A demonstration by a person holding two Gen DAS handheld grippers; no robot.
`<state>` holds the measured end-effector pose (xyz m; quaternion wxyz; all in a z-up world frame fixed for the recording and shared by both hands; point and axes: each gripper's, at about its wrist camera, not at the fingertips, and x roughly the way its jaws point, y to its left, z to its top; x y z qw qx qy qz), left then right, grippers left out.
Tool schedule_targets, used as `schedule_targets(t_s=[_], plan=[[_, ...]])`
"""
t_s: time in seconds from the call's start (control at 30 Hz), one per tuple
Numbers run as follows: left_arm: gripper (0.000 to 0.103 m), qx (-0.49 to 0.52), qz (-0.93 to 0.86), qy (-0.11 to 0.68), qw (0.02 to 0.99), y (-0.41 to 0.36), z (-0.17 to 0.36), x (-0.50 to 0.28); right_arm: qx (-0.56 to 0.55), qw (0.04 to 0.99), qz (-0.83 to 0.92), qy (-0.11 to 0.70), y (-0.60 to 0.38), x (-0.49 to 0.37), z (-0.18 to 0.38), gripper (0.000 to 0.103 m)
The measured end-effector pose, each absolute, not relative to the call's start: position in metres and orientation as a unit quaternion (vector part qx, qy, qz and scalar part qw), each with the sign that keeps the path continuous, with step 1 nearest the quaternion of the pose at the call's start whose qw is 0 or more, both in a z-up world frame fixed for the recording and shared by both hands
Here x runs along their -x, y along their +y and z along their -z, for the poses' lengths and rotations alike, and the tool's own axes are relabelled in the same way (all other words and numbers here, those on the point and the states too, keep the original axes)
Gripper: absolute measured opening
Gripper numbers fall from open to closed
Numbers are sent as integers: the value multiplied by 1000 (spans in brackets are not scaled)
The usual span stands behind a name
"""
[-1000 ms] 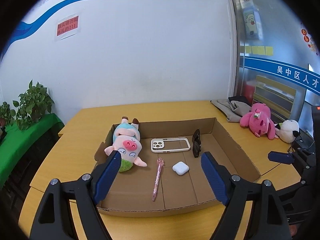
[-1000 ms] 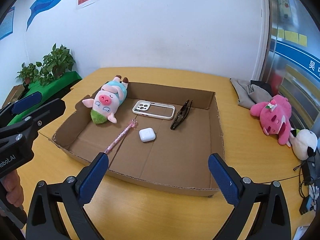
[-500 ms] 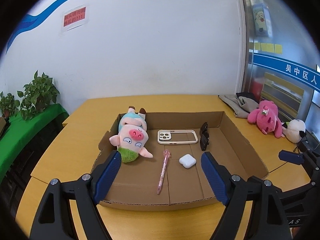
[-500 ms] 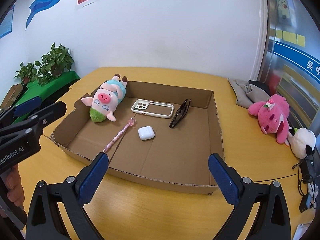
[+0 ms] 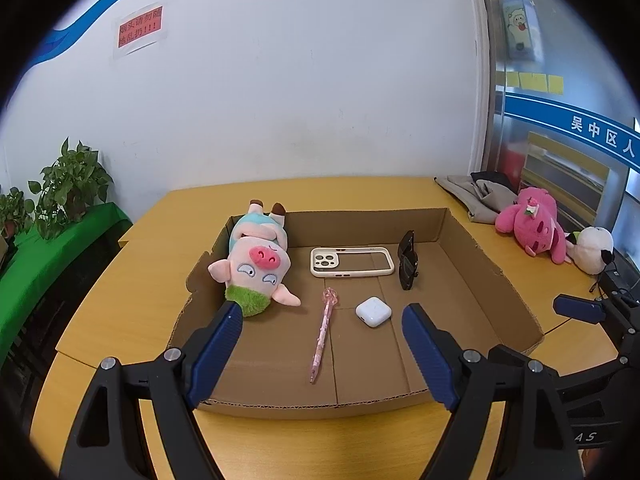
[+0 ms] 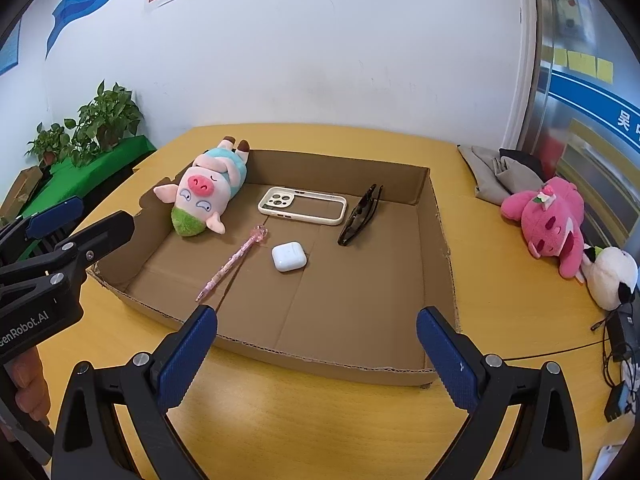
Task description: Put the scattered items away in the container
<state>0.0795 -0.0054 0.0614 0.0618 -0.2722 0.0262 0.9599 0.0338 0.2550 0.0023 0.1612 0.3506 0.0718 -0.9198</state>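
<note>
A shallow cardboard box (image 5: 508, 292) (image 6: 440, 240) lies on the yellow table. In it are a pink pig plush (image 5: 256, 268) (image 6: 204, 196) at the left wall, a cream phone case (image 5: 352, 262) (image 6: 302, 205), black sunglasses (image 5: 408, 266) (image 6: 360, 216), a white earbud case (image 5: 373, 311) (image 6: 289, 256) and a pink pen (image 5: 324, 332) (image 6: 234, 266). My left gripper (image 5: 322, 354) is open and empty over the box's near edge. My right gripper (image 6: 316, 356) is open and empty, also at the near edge.
A pink plush (image 5: 532, 226) (image 6: 556, 220) and a panda plush (image 5: 592, 250) (image 6: 612, 280) lie on the table right of the box, behind them folded grey cloth (image 5: 476, 196) (image 6: 504, 178). Cables (image 6: 616, 360) lie at the right edge. Potted plants (image 5: 68, 188) stand at left.
Both grippers have drawn back and risen a little from the box, so it sits lower and further off in both views. The items in the box have not moved.
</note>
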Motion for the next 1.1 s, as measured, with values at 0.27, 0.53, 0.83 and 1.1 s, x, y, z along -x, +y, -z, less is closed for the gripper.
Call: schedule_targets(t_s=[0.27, 0.53, 0.83, 1.1], plan=[[82, 278, -958, 25, 63, -4, -59, -79, -353, 161, 919, 73, 255, -33, 1, 102], [82, 282, -957, 27, 61, -4, -56, -83, -358, 163, 916, 71, 257, -35, 6, 102], [82, 288, -956, 32, 52, -5, -53, -81, -361, 167, 915, 72, 256, -33, 7, 102], [82, 295, -954, 33, 39, -4, -49, -78, -364, 168, 914, 70, 257, -33, 9, 102]])
